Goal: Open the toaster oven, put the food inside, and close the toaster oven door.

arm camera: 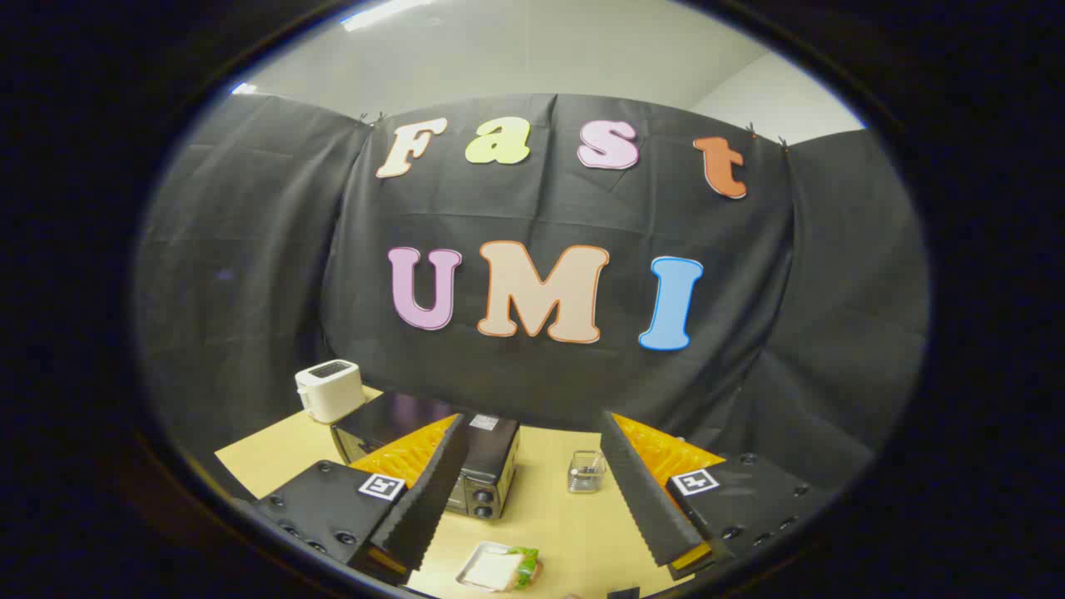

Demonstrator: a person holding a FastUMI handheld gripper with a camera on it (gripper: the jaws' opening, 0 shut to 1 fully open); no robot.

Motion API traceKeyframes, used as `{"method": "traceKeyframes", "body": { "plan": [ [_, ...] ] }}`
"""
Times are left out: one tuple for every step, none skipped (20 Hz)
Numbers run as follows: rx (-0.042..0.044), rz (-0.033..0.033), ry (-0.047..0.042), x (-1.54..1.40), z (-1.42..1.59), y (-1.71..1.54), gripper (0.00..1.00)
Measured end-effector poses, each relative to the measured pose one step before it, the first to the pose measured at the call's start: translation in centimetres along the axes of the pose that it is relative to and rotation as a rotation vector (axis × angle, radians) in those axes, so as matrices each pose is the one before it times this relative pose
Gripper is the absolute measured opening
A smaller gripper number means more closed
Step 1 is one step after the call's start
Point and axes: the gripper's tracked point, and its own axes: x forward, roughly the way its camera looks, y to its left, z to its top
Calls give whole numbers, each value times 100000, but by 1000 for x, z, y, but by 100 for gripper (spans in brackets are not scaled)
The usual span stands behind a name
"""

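Nothing's done so far: our gripper (pixel 532 499) hangs wide open, toaster oven (pixel 466 466) lower left looks shut, sandwich (pixel 499 568) waiting bottom center.

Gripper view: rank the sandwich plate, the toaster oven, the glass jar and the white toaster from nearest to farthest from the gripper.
The gripper has its jaws open, holding nothing.
1. Sandwich plate: between the jaws, lowest on the table.
2. Toaster oven and glass jar: too close to call; oven left, jar right.
3. White toaster: far left, by the wall.

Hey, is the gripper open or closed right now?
Open. The gripper has its fingers spread wide apart with nothing between them; the toaster oven and a small clear jar sit on the table beyond.
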Motion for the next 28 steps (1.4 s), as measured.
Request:
{"method": "traceKeyframes", "body": {
  "plan": [
    [399,368,-141,-182,29,459,100],
    [875,496,137,-68,31,374,100],
    [840,473,466,-14,-253,393,100],
    [352,46,150,60,-96,240,100],
    [128,-309,-85,126,-95,132,100],
    [205,-170,-149,82,-94,252,100],
    [708,242,-356,165,-184,412,100],
    [751,90,131,77,-249,355,100],
    [994,-11,-349,178,-401,228,100],
    [809,-46,-218,167,-240,270,100],
    [791,-26,-174,233,-450,391,100],
    [1034,-65,-488,295,-281,354,100],
    [1061,295,-847,244,-317,477,100],
    [603,693,-871,303,-377,639,100],
    [237,377,-1114,292,-390,547,100],
    [197,-7,-1472,388,-295,504,100],
    [170,311,-1460,216,-635,615,100],
    [295,286,-1551,251,-683,680,100],
    [-165,303,-1448,254,-912,669,100],
    [5,379,-1331,152,-885,673,100],
    [921,538,-1235,106,-1099,602,100],
    [1721,933,-816,134,-1047,777,100],
    [2231,893,-337,229,-1279,707,100],
    [1841,520,-265,325,-1167,510,100],
    [998,55,-255,421,-1092,284,100],
    [339,-821,-731,584,-911,233,100],
    [411,-1106,-1379,677,-892,220,100],
    [-48,-393,-1491,794,-875,587,100]
  ]
}}
